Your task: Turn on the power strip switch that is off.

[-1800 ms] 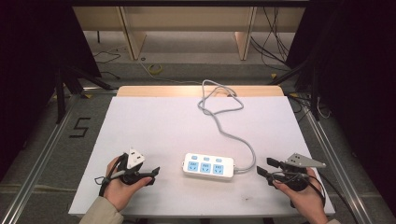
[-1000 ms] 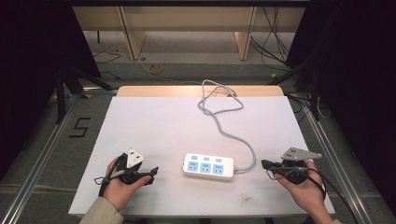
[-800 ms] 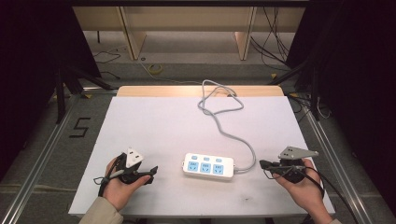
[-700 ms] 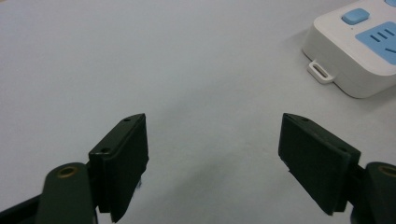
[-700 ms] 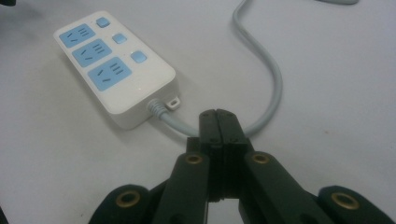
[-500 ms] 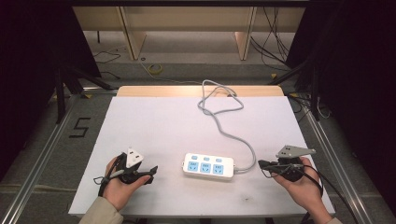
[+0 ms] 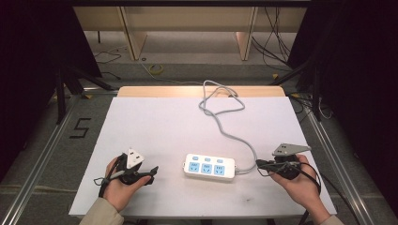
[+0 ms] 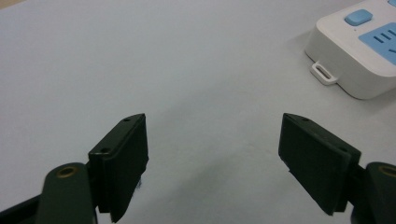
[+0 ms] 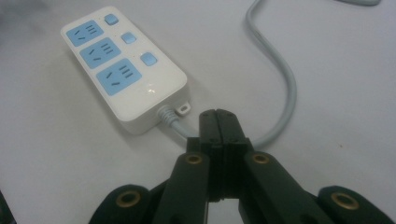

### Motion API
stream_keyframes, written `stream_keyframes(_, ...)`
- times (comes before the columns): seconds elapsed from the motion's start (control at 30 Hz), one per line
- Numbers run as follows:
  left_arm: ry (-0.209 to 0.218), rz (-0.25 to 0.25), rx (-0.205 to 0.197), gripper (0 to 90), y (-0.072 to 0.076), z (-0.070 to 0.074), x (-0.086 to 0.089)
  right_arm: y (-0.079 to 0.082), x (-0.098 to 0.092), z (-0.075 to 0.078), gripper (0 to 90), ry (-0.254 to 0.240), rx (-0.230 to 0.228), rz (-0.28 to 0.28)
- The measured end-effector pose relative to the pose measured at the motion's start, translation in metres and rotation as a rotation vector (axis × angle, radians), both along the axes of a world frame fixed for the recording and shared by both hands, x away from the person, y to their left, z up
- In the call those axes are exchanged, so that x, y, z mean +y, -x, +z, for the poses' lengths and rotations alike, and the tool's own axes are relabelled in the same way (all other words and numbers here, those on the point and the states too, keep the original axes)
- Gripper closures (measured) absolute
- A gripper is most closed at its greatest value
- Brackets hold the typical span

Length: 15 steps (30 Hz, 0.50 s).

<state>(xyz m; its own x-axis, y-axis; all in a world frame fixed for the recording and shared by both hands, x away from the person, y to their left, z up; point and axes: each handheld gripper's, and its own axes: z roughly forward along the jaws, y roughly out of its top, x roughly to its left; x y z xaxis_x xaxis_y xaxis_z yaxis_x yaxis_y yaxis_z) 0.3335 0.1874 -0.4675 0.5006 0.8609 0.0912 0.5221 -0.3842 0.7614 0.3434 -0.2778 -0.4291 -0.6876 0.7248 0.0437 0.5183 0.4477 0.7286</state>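
Sitting near the front of the white table [image 7: 155, 126], the white power strip [image 7: 209, 167] with three blue sockets lies flat between the two grippers. Its grey cable [image 7: 233, 136] runs out of its right end, bends away and makes a loop near the far edge of the table. The right gripper [image 7: 261, 164] is down low at that right end, just beside the spot where the cable leaves the strip. In the right gripper view its two black jaws are pressed tight together, with nothing between them, and the tips sit right over the cable next to the power strip [image 9: 123, 67]; whether they touch the cable I cannot tell. The left gripper [image 7: 151, 171] rests on the table to the left of the strip, apart from it. In the left gripper view its jaws are spread wide with only bare table between them, and a corner of the strip shows off to one side. So the work looks like it is just starting: the strip is not gripped or lifted, and all three sockets are empty.
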Motion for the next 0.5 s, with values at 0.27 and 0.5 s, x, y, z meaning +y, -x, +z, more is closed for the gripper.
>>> stream_keyframes(0.27,-0.004,0.002,-0.001,23.7,0.0,0.0,0.0,-0.002,0.007,0.003,90.0,0.013,0.003,0.013)
stream_keyframes(0.5,-0.004,0.006,-0.003,23.3,0.0,0.0,0.0,-0.004,0.013,0.005,90.0,0.021,0.008,0.025)
